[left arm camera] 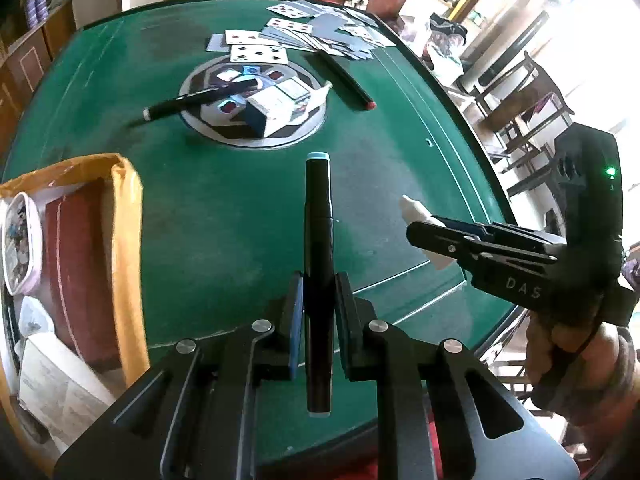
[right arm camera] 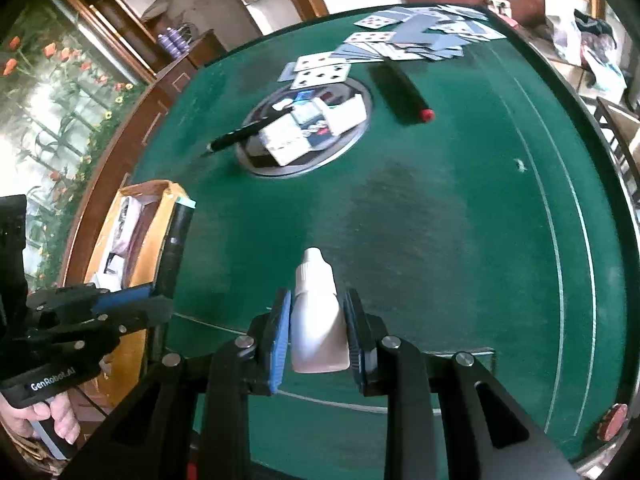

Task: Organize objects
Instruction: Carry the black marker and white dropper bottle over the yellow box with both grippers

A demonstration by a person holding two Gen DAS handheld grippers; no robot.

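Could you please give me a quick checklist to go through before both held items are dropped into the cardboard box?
1. Left tool clamped on black marker: ok.
2. Right tool clamped on white dropper bottle: ok.
3. Cardboard box open at the table's edge: ok.
4. Room left inside the box, which already holds items: cannot tell.
5. The two tools apart from each other: ok.
6. Table cleared: not ok; playing cards, a pen and a red-tipped marker remain.
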